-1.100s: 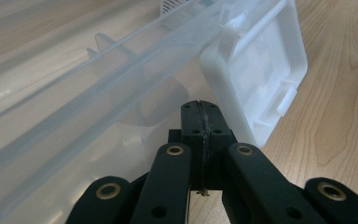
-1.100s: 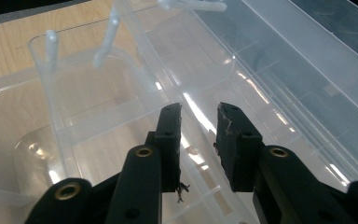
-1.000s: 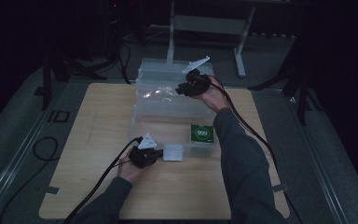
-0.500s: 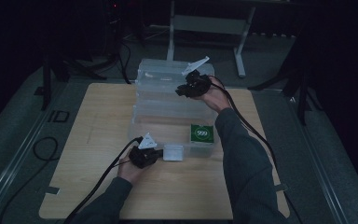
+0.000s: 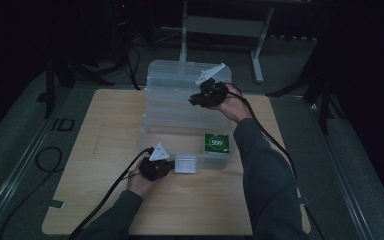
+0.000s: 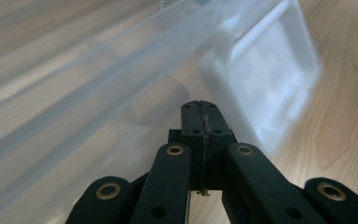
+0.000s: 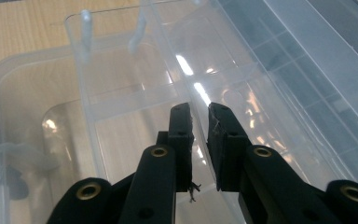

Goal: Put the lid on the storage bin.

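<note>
Clear plastic box [image 5: 180, 107], lid raised, right tongs [image 5: 196, 99] above it.

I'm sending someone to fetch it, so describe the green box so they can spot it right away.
On the wooden table sits a clear plastic organiser case with its lid open. Look at the case's front right corner, nearest the person: the small green box is there. It is the one coloured item, with a white circle reading 999 on top.

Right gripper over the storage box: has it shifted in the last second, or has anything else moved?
The right gripper has barely drifted, hovering over the clear storage box, its jaws slightly apart. The left gripper stays shut at the box's front latch. The green carton has not moved.
</note>
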{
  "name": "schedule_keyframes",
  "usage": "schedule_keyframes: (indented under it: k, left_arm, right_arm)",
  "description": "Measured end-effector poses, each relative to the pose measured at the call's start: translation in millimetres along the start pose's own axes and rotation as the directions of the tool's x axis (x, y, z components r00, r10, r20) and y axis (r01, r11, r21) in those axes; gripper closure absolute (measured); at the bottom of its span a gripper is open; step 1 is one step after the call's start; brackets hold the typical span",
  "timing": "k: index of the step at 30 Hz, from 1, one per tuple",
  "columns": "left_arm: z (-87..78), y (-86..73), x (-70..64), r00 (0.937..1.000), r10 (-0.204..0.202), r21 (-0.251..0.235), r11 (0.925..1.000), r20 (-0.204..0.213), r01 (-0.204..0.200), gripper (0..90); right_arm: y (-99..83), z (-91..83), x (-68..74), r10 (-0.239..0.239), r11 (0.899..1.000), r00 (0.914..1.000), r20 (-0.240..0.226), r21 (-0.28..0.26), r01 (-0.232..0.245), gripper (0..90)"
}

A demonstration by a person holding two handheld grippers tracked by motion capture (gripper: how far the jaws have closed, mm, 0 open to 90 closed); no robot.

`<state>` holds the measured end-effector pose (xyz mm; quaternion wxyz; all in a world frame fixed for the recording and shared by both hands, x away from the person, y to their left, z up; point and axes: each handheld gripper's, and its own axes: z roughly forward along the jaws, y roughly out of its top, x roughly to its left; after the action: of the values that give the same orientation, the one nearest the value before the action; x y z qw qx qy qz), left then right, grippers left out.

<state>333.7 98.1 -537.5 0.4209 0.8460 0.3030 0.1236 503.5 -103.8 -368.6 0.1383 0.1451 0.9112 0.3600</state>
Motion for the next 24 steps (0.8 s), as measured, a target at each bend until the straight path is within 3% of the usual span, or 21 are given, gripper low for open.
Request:
schedule_keyframes:
  k: [5,15,24]
  left_arm:
    - [1.0,-0.1,-0.7,1.0,0.002,0.004,1.0,0.007,-0.002,90.0]
    - [1.0,-0.4,-0.7,1.0,0.002,0.001,1.0,0.006,-0.002,90.0]
    - [0.9,-0.5,-1.6,1.0,0.01,0.001,1.0,-0.003,-0.01,90.0]
  right_arm:
    - [-3.1,-4.1,4.3,-0.019,1.0,0.9997,0.018,0.005,0.019,80.7]
    - [-3.3,-5.8,8.6,-0.029,1.0,0.9996,-0.003,-0.004,0.029,82.2]
    - [-5.7,-13.1,22.7,-0.076,0.997,0.997,-0.009,-0.001,0.076,83.5]
